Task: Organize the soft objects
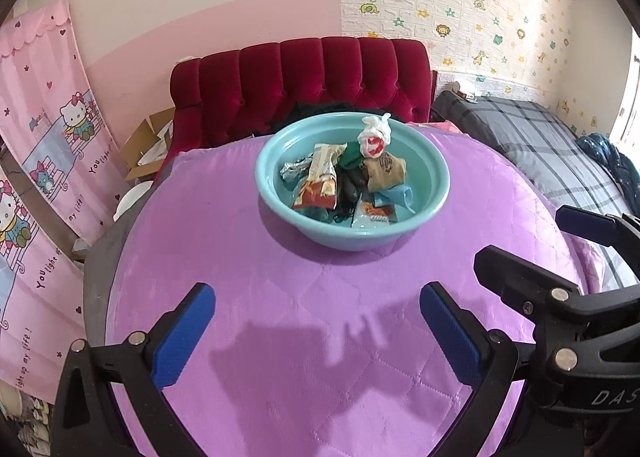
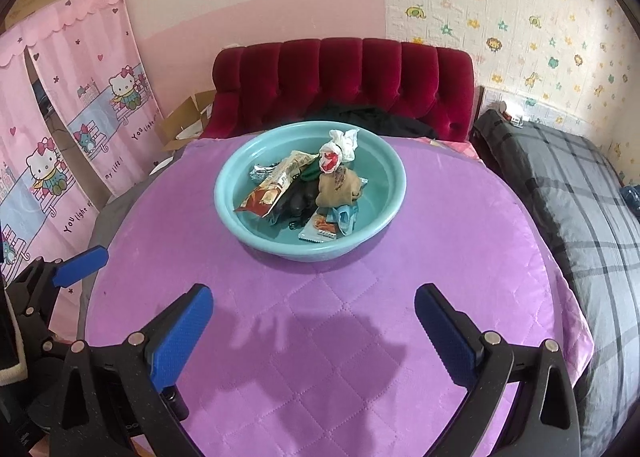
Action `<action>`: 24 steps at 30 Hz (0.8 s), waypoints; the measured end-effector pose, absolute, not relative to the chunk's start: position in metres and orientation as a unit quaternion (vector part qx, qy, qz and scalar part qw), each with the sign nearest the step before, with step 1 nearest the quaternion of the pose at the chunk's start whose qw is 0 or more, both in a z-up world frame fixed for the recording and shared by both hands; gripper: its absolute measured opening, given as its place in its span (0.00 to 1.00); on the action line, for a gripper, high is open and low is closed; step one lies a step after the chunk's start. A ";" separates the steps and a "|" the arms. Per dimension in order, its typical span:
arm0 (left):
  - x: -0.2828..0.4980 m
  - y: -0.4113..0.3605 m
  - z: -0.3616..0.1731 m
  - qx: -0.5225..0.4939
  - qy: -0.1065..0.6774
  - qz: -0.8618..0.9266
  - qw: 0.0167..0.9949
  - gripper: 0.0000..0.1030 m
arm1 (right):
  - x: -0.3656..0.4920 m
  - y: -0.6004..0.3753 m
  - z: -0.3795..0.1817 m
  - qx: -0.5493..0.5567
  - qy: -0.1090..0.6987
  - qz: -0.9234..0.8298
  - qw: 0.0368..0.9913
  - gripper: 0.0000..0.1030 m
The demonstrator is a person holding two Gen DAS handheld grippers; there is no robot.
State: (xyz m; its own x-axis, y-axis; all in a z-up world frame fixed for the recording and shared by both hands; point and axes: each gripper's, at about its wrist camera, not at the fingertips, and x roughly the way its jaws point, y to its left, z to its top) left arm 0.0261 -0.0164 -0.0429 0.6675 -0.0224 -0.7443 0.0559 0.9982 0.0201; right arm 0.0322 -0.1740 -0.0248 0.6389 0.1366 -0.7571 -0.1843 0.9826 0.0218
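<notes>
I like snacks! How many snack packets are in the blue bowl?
3 that I can see: a silver one at the left, a long brown one beside it, a pale blue one nearest us. More may hide underneath.

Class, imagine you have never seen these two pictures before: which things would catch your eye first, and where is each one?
The eye lands first on the teal bowl, standing in the middle of the purple quilted cloth and heaped with snack packets and crumpled fabric, a knotted white plastic bag on top. Behind it rises the dark red tufted headboard. In the foreground the left gripper and right gripper both gape open and empty above the cloth.
</notes>
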 end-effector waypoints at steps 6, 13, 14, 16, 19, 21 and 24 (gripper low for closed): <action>0.016 -0.020 -0.049 0.026 0.410 -0.022 0.911 1.00 | 0.022 -0.174 -0.033 -0.031 0.420 0.090 0.903 1.00; 0.014 -0.019 -0.047 0.026 0.405 -0.020 0.914 1.00 | 0.020 -0.175 -0.034 -0.029 0.418 0.090 0.903 1.00; 0.014 -0.019 -0.046 0.027 0.404 -0.020 0.914 1.00 | 0.019 -0.175 -0.033 -0.029 0.417 0.090 0.904 1.00; 0.015 -0.019 -0.046 0.027 0.404 -0.019 0.914 1.00 | 0.019 -0.174 -0.033 -0.029 0.417 0.090 0.904 1.00; 0.015 -0.018 -0.047 0.023 0.405 -0.019 0.914 1.00 | 0.019 -0.173 -0.033 -0.028 0.416 0.090 0.904 1.00; 0.015 -0.017 -0.047 0.022 0.405 -0.019 0.914 1.00 | 0.018 -0.173 -0.033 -0.028 0.416 0.090 0.904 1.00; 0.015 -0.017 -0.046 0.024 0.404 -0.019 0.914 1.00 | 0.018 -0.173 -0.032 -0.026 0.415 0.090 0.905 1.00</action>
State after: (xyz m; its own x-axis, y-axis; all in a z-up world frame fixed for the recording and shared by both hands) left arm 0.0153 -0.0168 -0.0462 0.6732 -0.0155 -0.7393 0.0540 0.9981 0.0282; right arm 0.0184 -0.1729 -0.0324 0.6393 0.1423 -0.7556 -0.1852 0.9823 0.0282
